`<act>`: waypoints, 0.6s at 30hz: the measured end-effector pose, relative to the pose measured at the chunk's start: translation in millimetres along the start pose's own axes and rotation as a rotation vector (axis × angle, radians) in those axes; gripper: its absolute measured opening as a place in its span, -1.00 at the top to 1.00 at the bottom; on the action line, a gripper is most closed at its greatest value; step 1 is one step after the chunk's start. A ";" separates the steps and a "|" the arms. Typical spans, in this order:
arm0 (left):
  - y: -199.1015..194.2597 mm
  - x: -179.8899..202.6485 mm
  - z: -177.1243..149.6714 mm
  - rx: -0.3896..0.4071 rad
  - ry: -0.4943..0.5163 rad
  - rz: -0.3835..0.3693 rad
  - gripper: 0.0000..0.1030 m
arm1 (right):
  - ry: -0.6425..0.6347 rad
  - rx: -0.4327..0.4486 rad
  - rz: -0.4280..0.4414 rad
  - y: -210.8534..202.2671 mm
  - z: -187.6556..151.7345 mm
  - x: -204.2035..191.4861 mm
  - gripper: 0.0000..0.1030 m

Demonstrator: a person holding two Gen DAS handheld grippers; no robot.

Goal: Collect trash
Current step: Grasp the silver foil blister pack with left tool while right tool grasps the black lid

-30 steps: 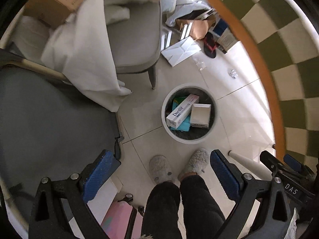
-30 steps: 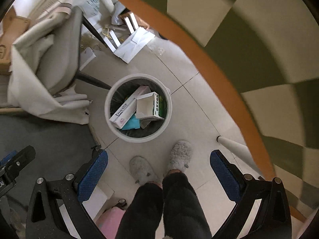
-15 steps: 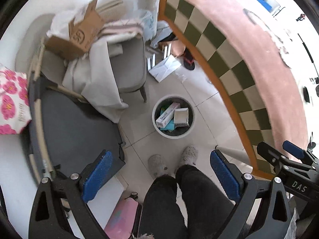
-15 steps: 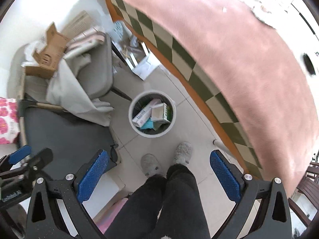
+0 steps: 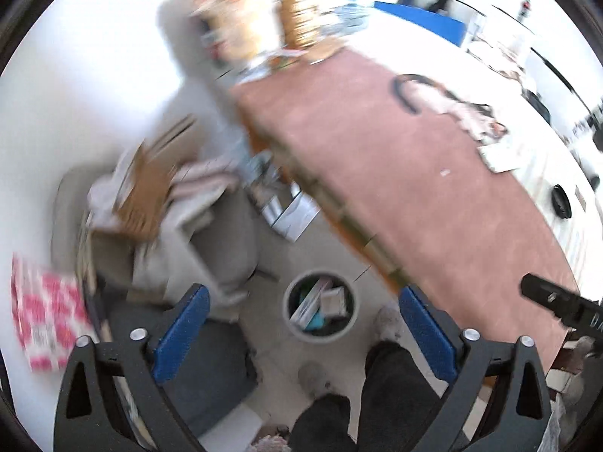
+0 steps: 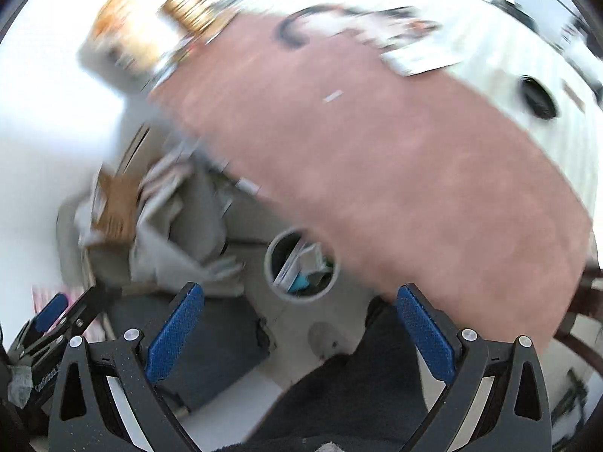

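Note:
A round white trash bin (image 5: 288, 314) stands on the tiled floor and holds several boxes (image 5: 331, 300); it also shows in the right wrist view (image 6: 268, 263). My left gripper (image 5: 305, 333) is open and empty, high above the bin. My right gripper (image 6: 297, 333) is open and empty, also high above it. A pink-topped table (image 5: 414, 188) lies to the right, with papers (image 5: 501, 156) and a dark cable (image 5: 405, 92) at its far end. Both views are blurred by motion.
A grey chair (image 5: 226, 233) piled with cloth and a cardboard box (image 5: 147, 192) stands left of the bin. A pink flowered bag (image 5: 41, 312) sits at far left. The person's legs (image 5: 392, 388) and slippers are below. Cluttered items (image 5: 301, 26) stand at the table's far end.
Both grippers have risen well away from the bin and tilted up, so the bin looks smaller and the pink tabletop has come into view. Both stay open.

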State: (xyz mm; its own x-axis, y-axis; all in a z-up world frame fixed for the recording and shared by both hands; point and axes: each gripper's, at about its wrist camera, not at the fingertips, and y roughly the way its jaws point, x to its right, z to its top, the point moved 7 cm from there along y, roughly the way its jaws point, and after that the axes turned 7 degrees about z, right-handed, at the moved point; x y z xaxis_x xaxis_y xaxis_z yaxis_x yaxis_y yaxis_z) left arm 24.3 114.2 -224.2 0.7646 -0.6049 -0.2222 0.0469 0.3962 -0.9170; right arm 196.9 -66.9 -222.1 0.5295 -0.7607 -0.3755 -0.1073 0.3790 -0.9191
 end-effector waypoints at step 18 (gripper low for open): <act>130.1 385.2 165.7 -0.136 0.869 -0.145 -1.00 | 0.455 -0.023 -0.200 8.5 225.6 366.0 -1.00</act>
State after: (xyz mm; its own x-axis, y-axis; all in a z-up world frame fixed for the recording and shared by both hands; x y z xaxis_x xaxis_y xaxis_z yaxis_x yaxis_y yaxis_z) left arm 431.5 47.1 -374.2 -0.0033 -0.9748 -0.2232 -0.0137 0.2233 -0.9747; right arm 579.7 -223.2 -340.5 0.1216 -0.9721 -0.2005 -0.0626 0.1941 -0.9790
